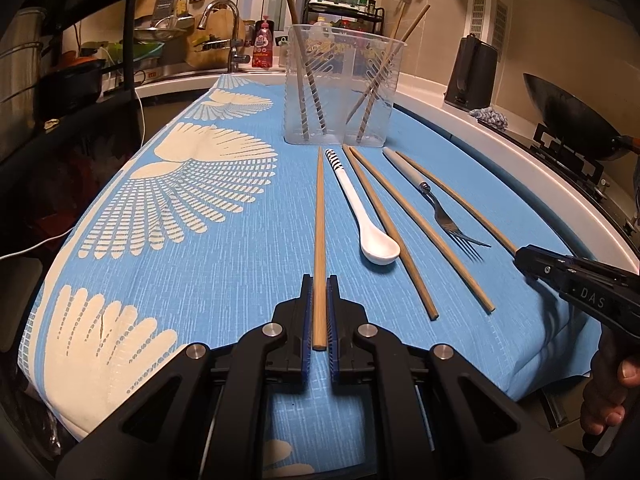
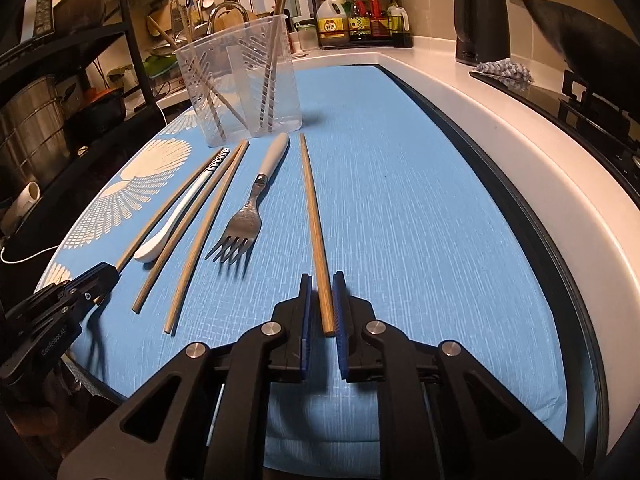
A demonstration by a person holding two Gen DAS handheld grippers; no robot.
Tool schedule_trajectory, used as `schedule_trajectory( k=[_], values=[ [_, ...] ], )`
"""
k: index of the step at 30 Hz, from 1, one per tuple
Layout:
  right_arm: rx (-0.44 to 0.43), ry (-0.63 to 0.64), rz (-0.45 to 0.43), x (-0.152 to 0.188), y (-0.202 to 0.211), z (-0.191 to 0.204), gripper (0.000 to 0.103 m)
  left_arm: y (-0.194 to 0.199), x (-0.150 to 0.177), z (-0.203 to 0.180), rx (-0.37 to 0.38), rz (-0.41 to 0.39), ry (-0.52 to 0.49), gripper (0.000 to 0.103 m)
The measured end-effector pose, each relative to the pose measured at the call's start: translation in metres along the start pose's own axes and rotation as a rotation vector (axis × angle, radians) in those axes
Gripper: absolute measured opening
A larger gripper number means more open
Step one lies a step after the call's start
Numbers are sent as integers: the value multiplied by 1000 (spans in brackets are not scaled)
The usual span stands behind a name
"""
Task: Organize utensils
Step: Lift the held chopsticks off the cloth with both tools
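holder: clear plastic cup (image 1: 339, 92) standing upright at the far end of the blue cloth (image 1: 224, 264); ribbed pattern on its walls.
already stowed: about four chopsticks lean inside the cup, though the ribbing makes the count uncertain.
left on cloth: four loose chopsticks, one spoon, one fork, all lying lengthwise just in front of the cup.
leftmost chopstick (image 1: 320, 240): pale wood, straight; its near end sits between the jaws of the left gripper (image 1: 320, 312), which are closed snugly onto it.
rightmost chopstick (image 2: 316, 232): same pale wood, lying apart from the rest on bare cloth; its near end is between the jaws of the right gripper (image 2: 322, 312), which stand slightly parted with a gap showing on either side, so no grip.
middle pair: two chopsticks (image 1: 400, 232) lying side by side, untouched.
spoon (image 1: 362, 208): white ceramic, striped handle tip, bowl toward the camera.
fork (image 2: 248, 204): steel tines, pale grey handle.
progress: judged under halfway; six pieces still to go into the cup.
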State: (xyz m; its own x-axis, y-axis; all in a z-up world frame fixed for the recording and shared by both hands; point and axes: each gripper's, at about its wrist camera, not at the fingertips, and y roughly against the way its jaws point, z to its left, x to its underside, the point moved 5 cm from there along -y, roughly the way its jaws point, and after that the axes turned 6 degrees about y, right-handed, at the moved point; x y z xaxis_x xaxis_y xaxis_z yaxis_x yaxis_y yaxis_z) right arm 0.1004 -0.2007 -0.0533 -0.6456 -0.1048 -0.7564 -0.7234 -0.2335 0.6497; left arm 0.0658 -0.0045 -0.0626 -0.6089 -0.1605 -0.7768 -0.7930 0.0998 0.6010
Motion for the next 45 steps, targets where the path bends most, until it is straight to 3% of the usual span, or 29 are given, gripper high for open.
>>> schedule_trajectory(
  k=[9,14,22,35,40,45],
  values=[
    [18,24,-14,2,2,3,13,0,1,-4,-18,-10,-26,7],
    [21,24,-17,2,3,4,7,0,1,-5,-23,-12,-34,7],
    [77,15,-28,2,4,-3,8,2,-1,4,-51,-26,-10,7],
    [80,31,-56,4,2,0,10,0,-1,1,-54,-37,-23,7],
    [75,24,-51,3,2,-1,6,1,-1,0,-55,-38,-27,7],
    [78,38,-92,-6,19,3,6,14,-8,-2,-51,-84,-35,7]
  ],
)
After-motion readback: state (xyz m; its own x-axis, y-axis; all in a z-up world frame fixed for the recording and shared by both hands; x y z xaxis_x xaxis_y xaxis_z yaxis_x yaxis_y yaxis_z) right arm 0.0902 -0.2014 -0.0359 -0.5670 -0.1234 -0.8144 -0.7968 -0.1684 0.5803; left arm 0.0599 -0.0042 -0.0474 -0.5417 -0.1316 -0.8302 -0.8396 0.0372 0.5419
